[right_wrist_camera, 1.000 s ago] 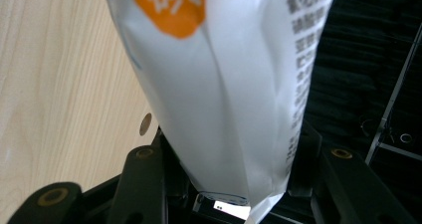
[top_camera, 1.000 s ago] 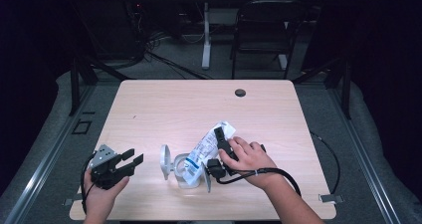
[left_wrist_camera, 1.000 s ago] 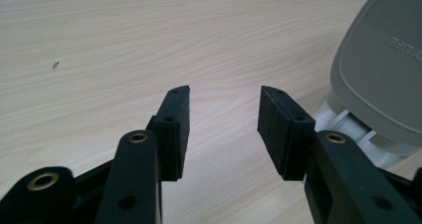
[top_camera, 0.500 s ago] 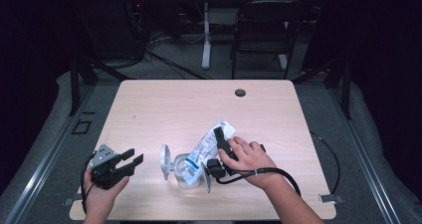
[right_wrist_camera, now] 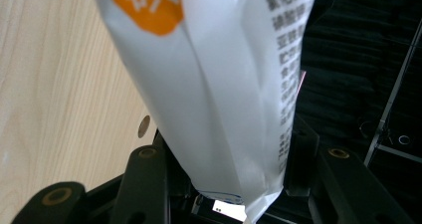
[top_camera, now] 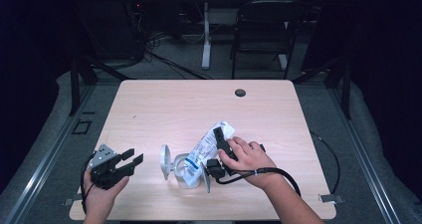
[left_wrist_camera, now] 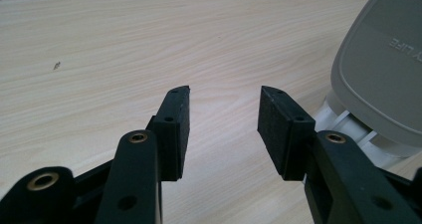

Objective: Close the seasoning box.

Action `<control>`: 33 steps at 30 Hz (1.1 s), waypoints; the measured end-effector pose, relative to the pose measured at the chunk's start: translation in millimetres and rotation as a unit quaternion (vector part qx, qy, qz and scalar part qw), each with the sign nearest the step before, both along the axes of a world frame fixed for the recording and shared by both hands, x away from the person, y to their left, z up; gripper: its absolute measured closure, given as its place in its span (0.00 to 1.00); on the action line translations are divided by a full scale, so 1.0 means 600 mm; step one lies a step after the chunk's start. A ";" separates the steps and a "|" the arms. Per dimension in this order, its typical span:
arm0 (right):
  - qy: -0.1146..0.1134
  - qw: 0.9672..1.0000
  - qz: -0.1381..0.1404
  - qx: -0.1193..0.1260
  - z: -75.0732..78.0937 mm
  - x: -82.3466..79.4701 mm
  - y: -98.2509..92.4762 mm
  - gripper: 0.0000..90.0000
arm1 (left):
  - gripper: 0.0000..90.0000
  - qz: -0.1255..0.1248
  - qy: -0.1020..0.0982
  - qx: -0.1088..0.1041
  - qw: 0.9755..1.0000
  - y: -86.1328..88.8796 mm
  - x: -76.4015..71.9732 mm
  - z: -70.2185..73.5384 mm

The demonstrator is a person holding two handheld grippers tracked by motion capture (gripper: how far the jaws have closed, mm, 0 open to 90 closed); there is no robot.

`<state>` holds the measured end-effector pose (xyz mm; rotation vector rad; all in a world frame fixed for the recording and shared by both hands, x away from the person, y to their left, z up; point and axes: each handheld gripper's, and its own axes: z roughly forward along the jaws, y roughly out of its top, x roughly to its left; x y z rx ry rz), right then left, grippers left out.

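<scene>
A white printed pouch [top_camera: 205, 148] lies tilted across the front middle of the table, its lower end over a clear container [top_camera: 185, 176]. The container's white hinged lid [top_camera: 164, 161] stands open on its left. My right gripper [top_camera: 215, 152] is shut on the pouch, one jaw on each side of it. In the right gripper view the pouch [right_wrist_camera: 224, 84] sits between the jaws of the right gripper [right_wrist_camera: 229, 184], an orange mark near its top. My left gripper [top_camera: 130, 162] rests open at the front left with nothing in it. The left gripper [left_wrist_camera: 224, 119] faces the grey-white lid [left_wrist_camera: 383, 69].
The wooden table [top_camera: 199, 104] has a round cable hole [top_camera: 240, 92] near its far edge. A dark chair [top_camera: 263, 35] and cables stand on the floor behind it. A cable [top_camera: 278, 173] trails from the right gripper over the wrist.
</scene>
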<state>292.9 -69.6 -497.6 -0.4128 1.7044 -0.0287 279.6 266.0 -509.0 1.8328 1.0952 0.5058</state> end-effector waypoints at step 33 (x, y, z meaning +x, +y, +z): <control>-0.003 1.000 0.004 0.000 0.006 0.000 -0.001 0.65 | 0.63 0.002 0.000 -0.001 1.000 0.000 0.001 -0.002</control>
